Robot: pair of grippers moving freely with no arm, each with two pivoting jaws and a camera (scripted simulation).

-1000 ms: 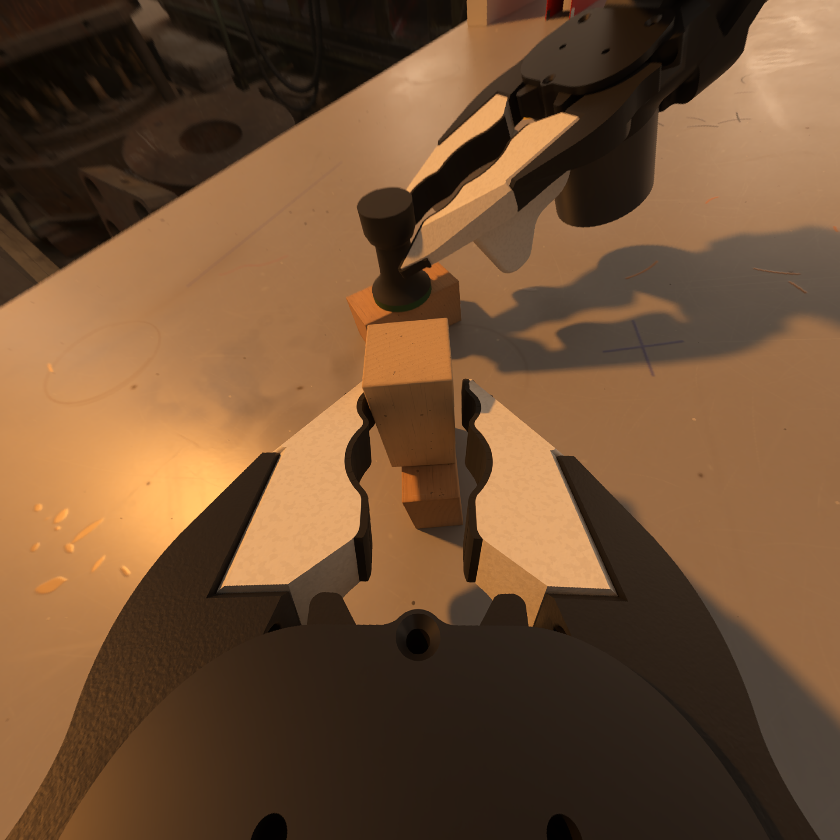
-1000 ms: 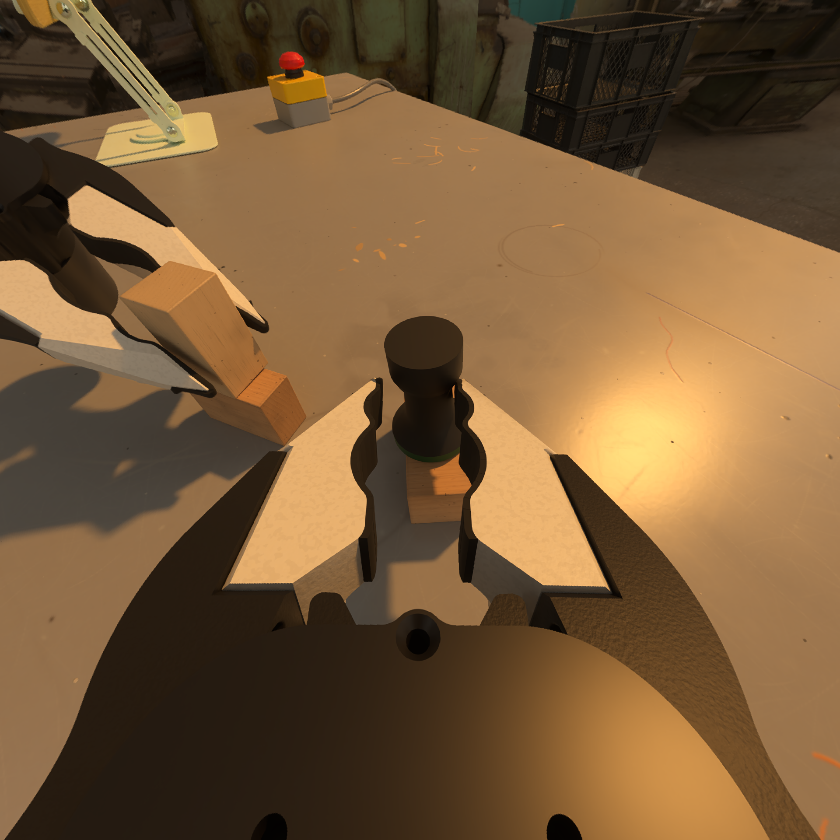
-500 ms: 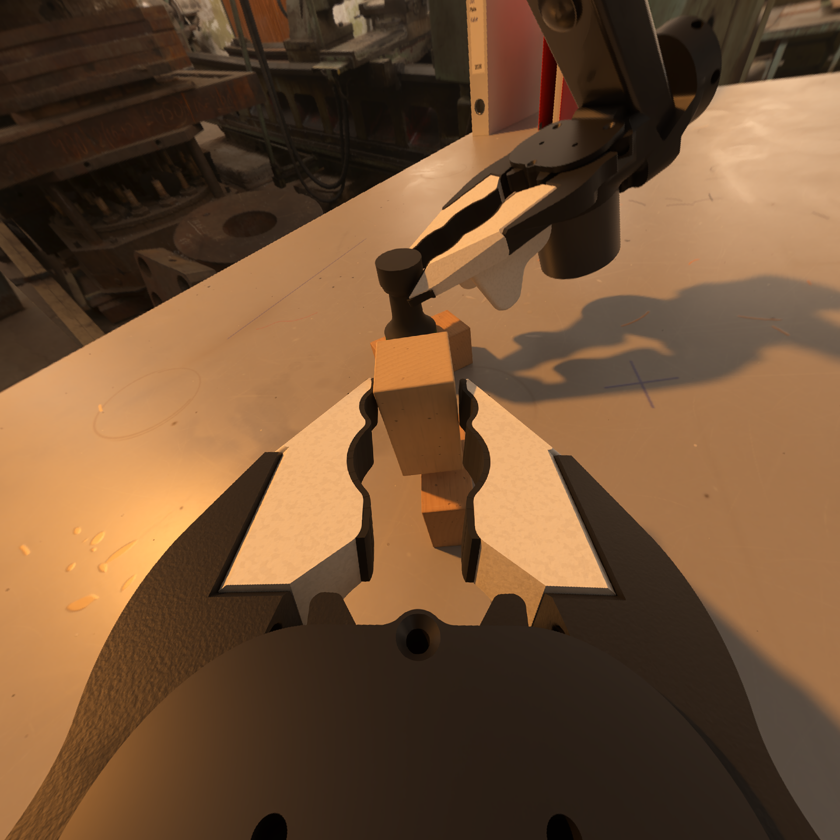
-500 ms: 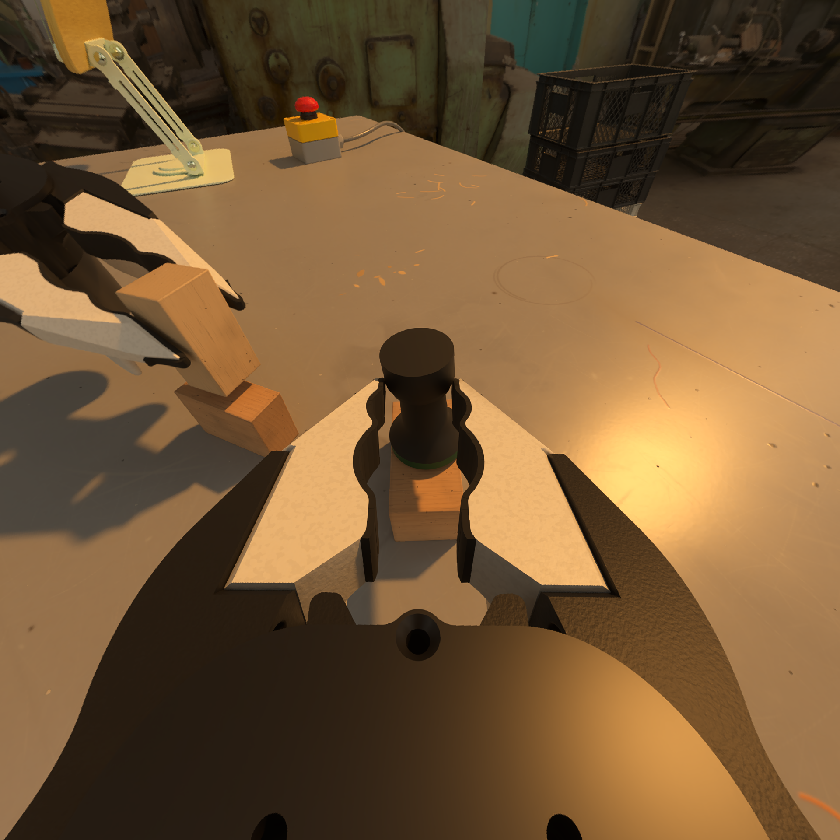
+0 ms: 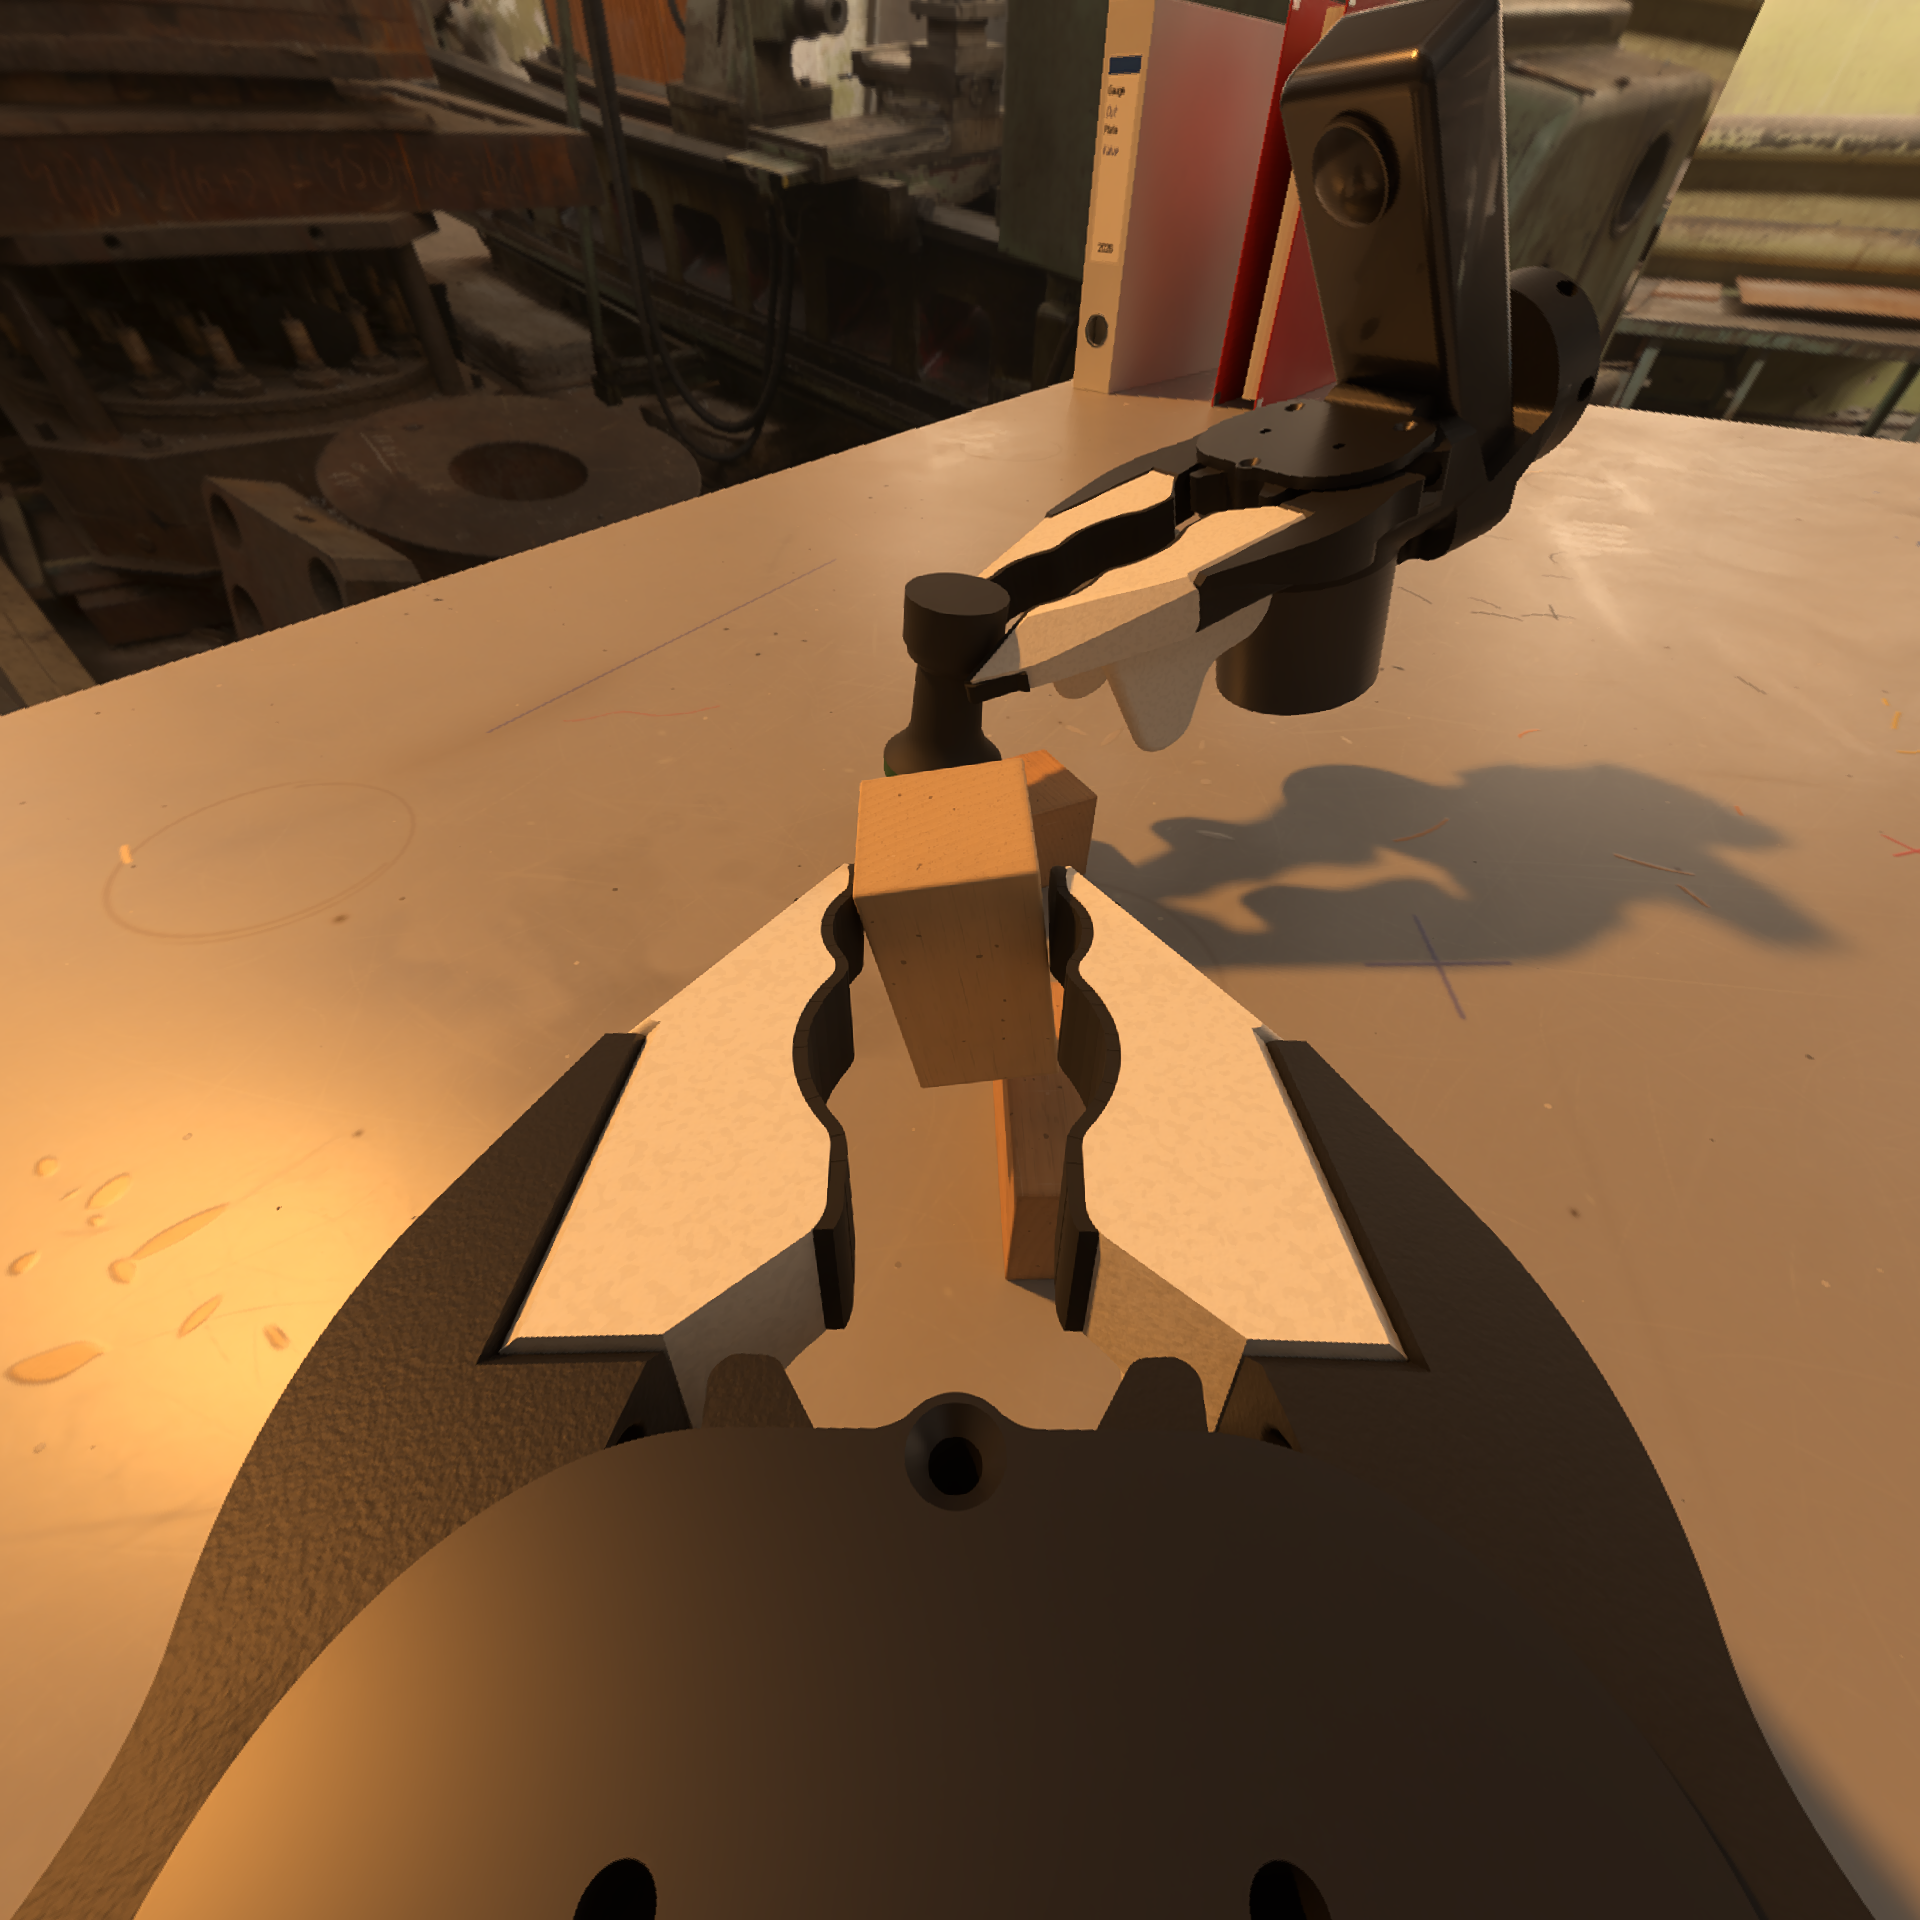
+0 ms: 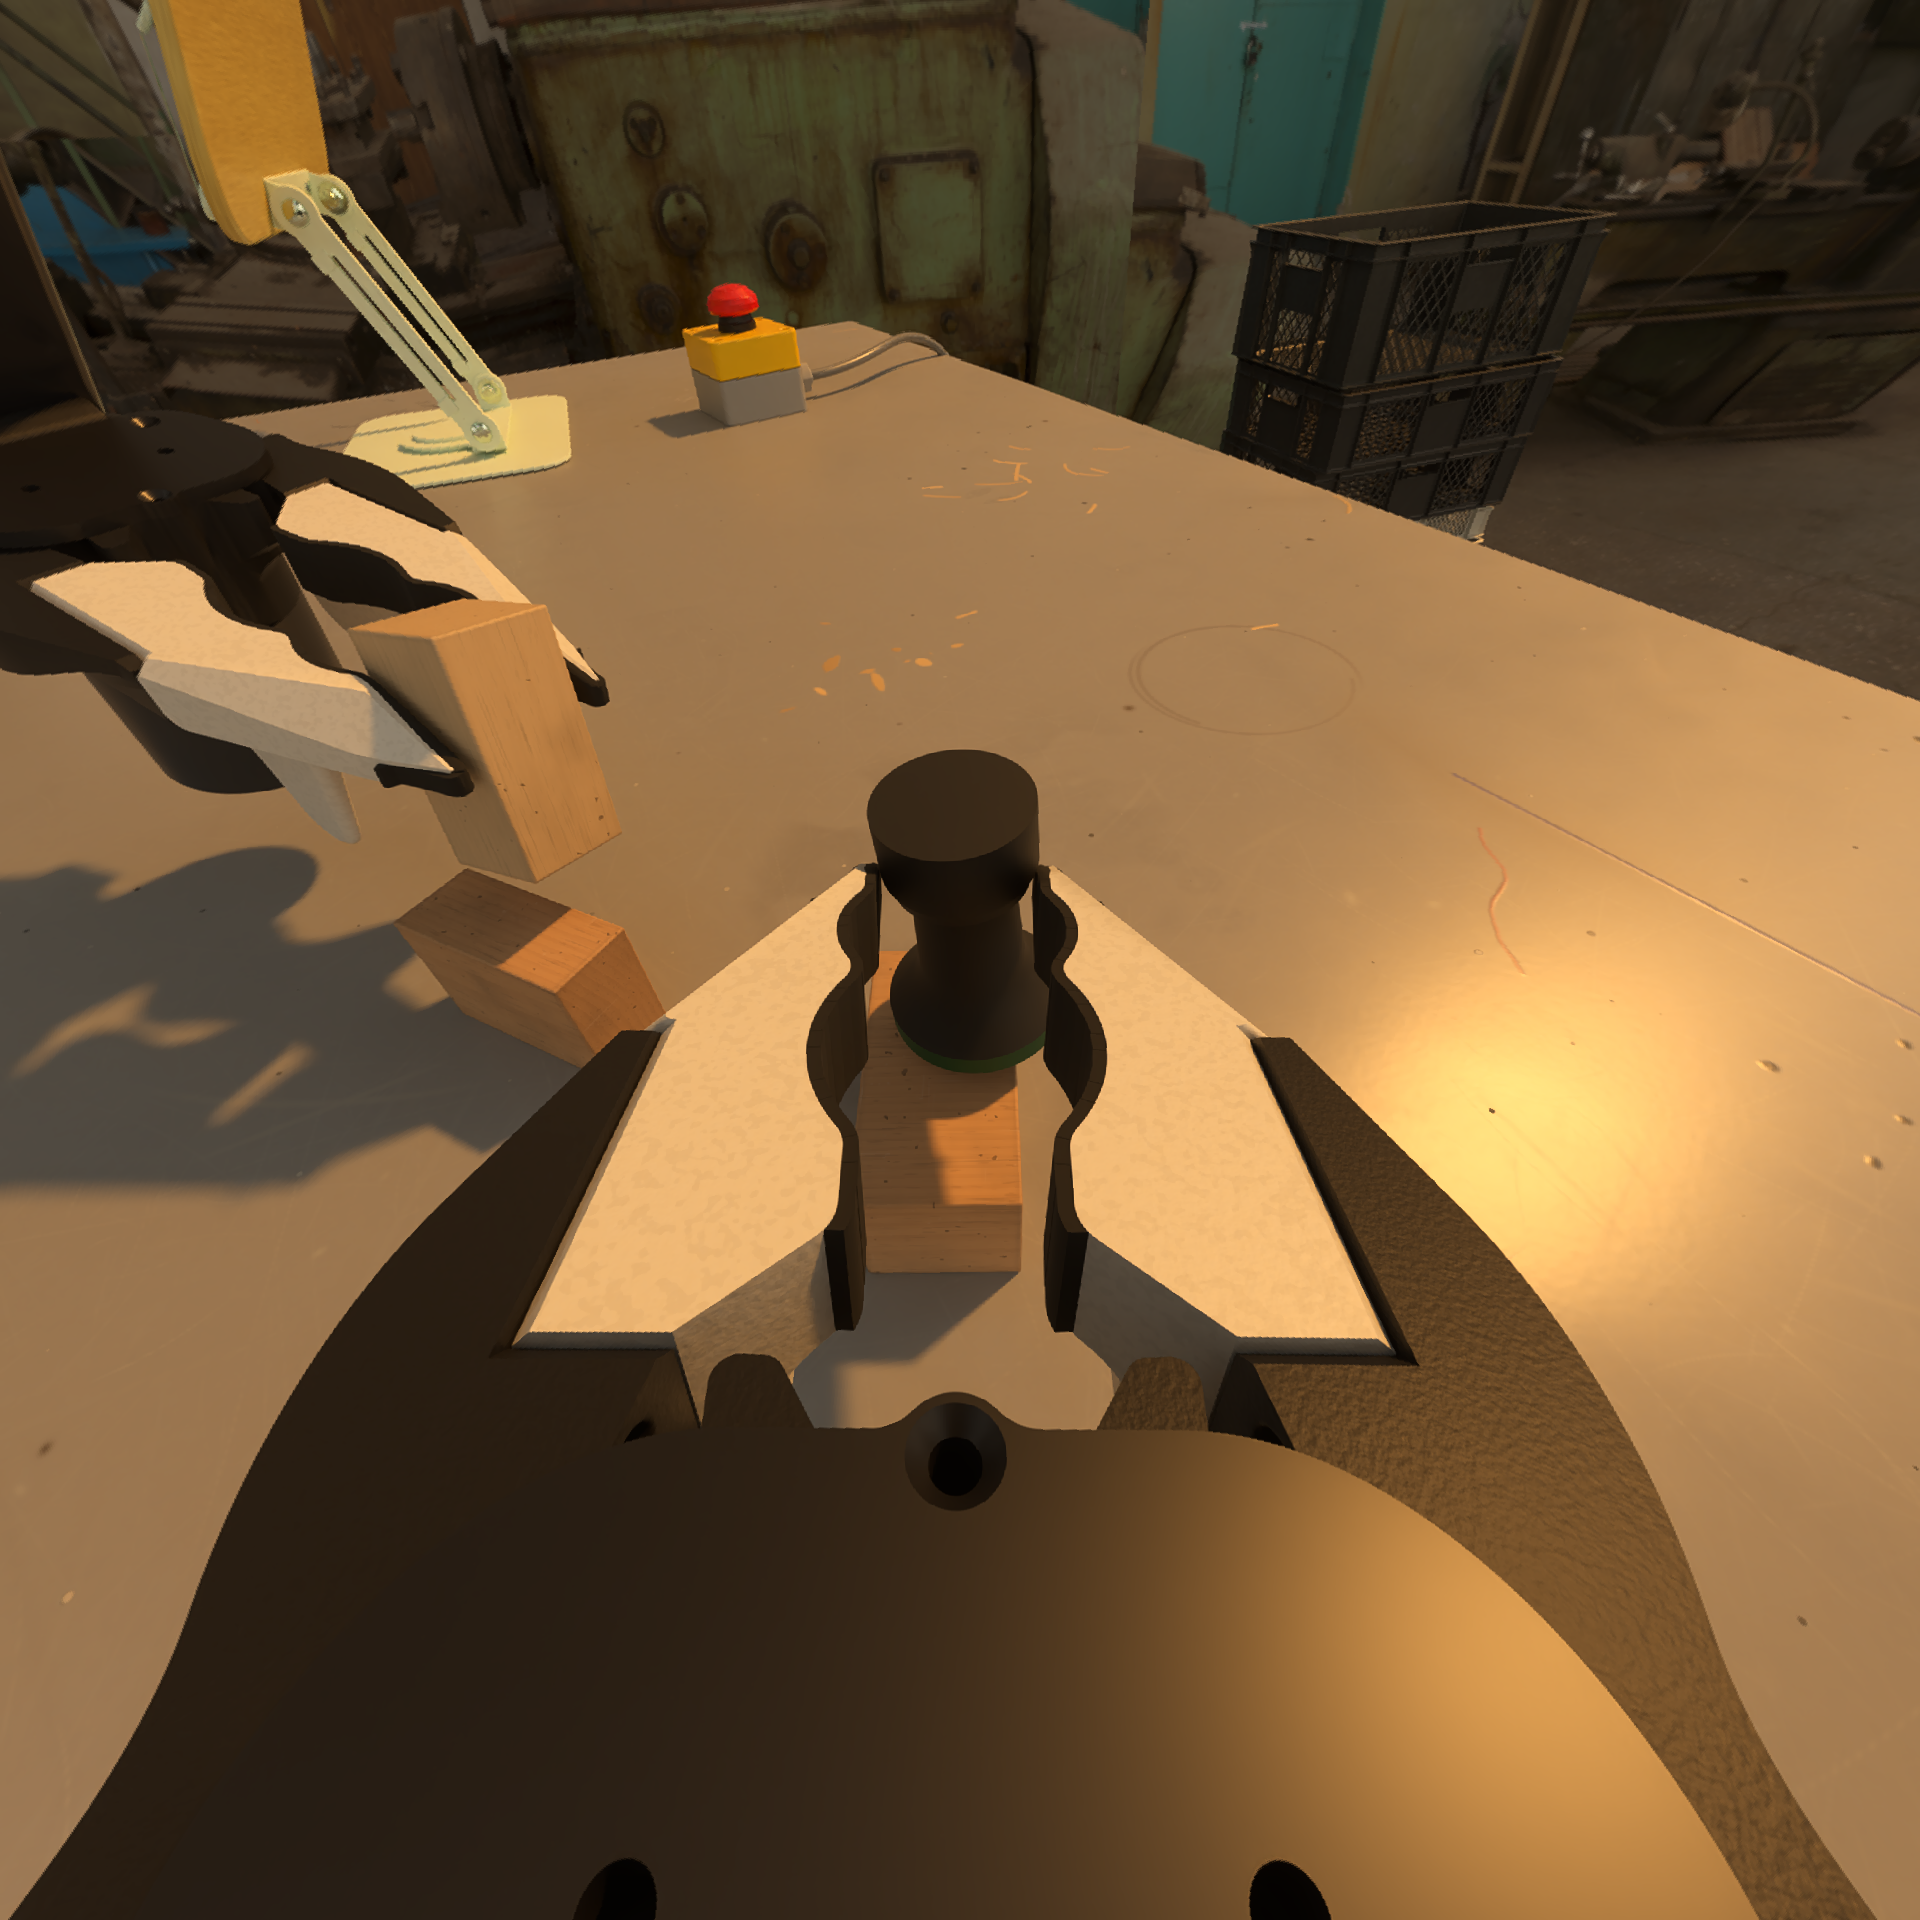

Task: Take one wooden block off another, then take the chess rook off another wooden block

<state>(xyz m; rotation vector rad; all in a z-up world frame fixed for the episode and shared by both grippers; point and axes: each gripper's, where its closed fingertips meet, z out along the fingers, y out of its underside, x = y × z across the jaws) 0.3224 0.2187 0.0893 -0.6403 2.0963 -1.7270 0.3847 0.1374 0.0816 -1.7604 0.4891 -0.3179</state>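
Left wrist view: left gripper (image 5: 954, 914) clamped on the pale wooden block (image 5: 951, 925), tilted and held clear of the table (image 5: 416, 790). Lower block (image 5: 1034, 1184) sits on the table under it, mostly hidden by the right finger. Beyond, right gripper (image 5: 987, 649) pinches the dark rook (image 5: 948, 665) at its neck.

Right wrist view: right gripper (image 6: 954, 883) closed on the rook (image 6: 956, 904); rook base looks lifted just off its block (image 6: 940, 1164), gap hard to judge. At left, left gripper (image 6: 514, 727) holds its block (image 6: 499, 738) in the air, apart from the darker block (image 6: 525, 961) below. Lamp base (image 6: 457, 442), red button box (image 6: 743, 358), black crates (image 6: 1392, 343) at far edge
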